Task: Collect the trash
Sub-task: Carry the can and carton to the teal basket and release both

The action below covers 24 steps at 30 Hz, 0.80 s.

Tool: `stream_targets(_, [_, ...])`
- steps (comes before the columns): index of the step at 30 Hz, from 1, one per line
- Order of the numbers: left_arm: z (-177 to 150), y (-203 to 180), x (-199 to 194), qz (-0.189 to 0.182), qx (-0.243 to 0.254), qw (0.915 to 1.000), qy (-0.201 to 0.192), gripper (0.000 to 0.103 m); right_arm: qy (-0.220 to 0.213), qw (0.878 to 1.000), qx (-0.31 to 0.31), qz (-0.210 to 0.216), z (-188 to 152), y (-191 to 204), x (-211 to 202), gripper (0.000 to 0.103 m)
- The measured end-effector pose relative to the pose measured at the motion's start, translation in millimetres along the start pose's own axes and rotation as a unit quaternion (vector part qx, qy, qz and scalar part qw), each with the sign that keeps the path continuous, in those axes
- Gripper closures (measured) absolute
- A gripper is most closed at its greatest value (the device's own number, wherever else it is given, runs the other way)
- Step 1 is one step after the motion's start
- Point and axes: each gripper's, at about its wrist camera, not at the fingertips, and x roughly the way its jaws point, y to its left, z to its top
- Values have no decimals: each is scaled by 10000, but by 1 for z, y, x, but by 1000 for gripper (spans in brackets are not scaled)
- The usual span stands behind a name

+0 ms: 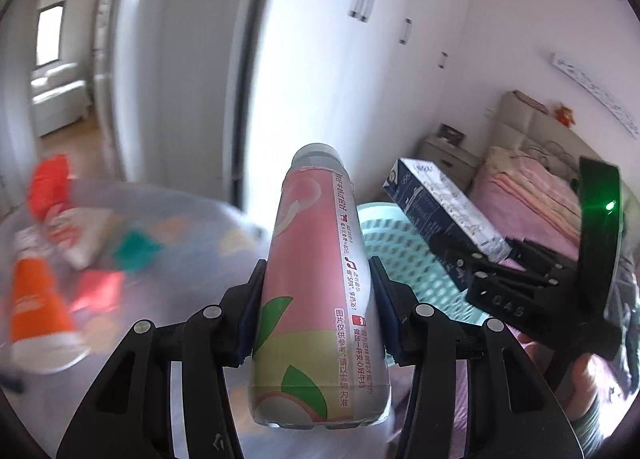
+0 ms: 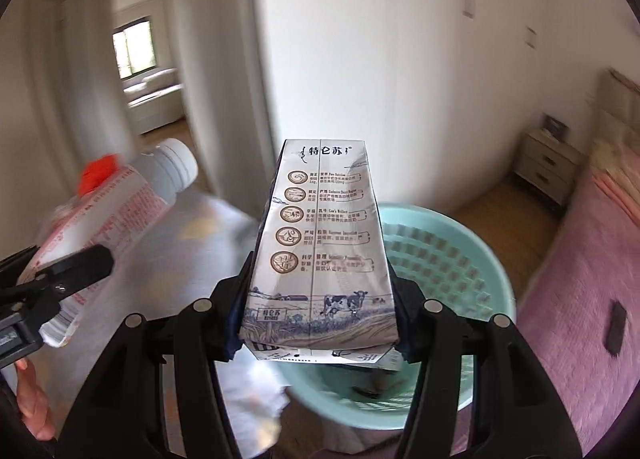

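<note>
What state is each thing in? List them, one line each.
Left gripper: shut on the bottle.
Bottle: capped, held off the table, cap pointing away.
Right gripper: shut on the carton.
Carton: held above the basket.
Basket: upright, open, a small dark bit at the bottom.
Wrappers: lying loose on the table, blurred.

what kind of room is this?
Likely a home bedroom: bed with pink bedding, nightstand, white built-in wardrobe. A mint laundry-style basket stands beside the bed.
</note>
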Motion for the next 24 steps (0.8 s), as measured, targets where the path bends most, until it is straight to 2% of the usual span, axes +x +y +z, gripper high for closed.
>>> stream_targets(2, [6, -11, 29, -249, 11, 9994, 241, 56, 208, 9990, 319, -252, -5, -23, 16, 50])
stream_targets(6, [9, -22, 82, -568, -138, 9953, 768, 56, 748, 9924, 866, -447, -18, -56, 50, 50])
stream_targets(12, [0, -32, 138, -524, -148, 9910, 1225, 56, 1133, 9855, 1049, -707, -34, -74, 73, 50])
stream_targets(16, [-3, -38, 155, -587, -235, 9893, 1316, 55, 1314, 9815, 1170, -749, -37, -81, 85, 49])
stream_targets(17, [-2, -38, 156, -629, -263, 9890, 1312, 52, 1336, 9809, 1204, -742, -38, -82, 87, 49])
stream_targets(18, [-3, -35, 153, -732, -320, 9884, 1294, 42, 1367, 9803, 1229, -727, -39, -84, 90, 48])
stream_targets(20, [-1, -30, 149, -776, -445, 9884, 1231, 33, 1420, 9795, 1272, -655, -41, -87, 92, 42])
stream_targets(24, [-1, -20, 129, -756, -507, 9899, 1083, 33, 1344, 9801, 1300, -674, -41, -91, 85, 39])
